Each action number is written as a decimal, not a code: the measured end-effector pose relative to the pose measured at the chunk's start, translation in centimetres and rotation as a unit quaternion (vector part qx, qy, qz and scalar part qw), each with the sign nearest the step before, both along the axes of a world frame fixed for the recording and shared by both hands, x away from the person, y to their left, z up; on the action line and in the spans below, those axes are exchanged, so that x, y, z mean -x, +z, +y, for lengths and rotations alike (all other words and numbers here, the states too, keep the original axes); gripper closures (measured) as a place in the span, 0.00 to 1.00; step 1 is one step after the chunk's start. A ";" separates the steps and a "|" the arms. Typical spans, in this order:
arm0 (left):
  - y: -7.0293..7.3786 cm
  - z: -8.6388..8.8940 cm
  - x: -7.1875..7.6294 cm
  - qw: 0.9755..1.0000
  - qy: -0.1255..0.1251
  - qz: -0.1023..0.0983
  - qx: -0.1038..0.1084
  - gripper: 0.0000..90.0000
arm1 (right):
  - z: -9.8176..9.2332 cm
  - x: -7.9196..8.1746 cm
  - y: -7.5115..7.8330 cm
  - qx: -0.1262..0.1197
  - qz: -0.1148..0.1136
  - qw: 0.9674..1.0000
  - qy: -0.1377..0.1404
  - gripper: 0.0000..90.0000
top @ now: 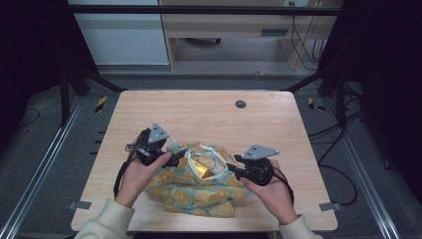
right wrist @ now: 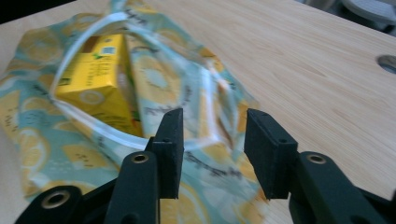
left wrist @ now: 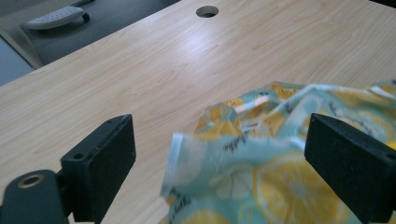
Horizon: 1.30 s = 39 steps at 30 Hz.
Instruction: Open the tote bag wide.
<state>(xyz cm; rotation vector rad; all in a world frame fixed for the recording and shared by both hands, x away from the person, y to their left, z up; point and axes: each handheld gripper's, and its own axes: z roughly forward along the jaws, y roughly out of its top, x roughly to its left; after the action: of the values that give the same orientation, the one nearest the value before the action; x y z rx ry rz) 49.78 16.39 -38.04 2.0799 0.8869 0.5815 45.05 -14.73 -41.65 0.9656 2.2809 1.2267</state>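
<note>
A cloth bag (top: 199, 191) printed with yellow lemons on pale blue lies at the front middle of the wooden table (top: 199, 114). A yellow carton (top: 199, 167) sits in its white-trimmed mouth, and the right gripper view shows the carton (right wrist: 95, 79) tucked inside. My left gripper (top: 176, 158) is at the bag's left edge. Its jaws stand wide open, with a raised flap of the bag (left wrist: 261, 172) between them (left wrist: 224, 163). My right gripper (top: 231, 169) is at the bag's right side, its jaws (right wrist: 212, 144) partly apart astride the bag's rim (right wrist: 201, 144), with a gap still showing.
A round cable hole (top: 241, 104) sits in the far part of the table. Bare wood lies beyond the bag and to both sides. Dark frame rails flank the table, and cables run on the floor at the right (top: 338, 149).
</note>
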 end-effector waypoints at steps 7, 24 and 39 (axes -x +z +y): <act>-0.4 -2.0 -1.9 0.999 0.001 0.033 -0.023 0.07 | -1.3 -1.7 0.0 -0.012 0.011 0.999 -0.039 0.54; -3.3 0.4 -1.3 0.996 -0.012 0.089 -0.022 0.22 | -1.6 -0.8 -4.3 -0.022 0.130 0.991 0.019 0.58; -3.6 0.7 -0.2 0.998 -0.022 0.048 -0.024 0.93 | -1.1 0.5 -2.1 -0.002 0.039 0.999 0.028 1.00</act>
<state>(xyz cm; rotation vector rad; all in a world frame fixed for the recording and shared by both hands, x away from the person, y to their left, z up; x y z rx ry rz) 50.00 17.08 -41.61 2.1807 0.8868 0.4862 44.57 -15.86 -43.71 0.9743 2.3819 1.2363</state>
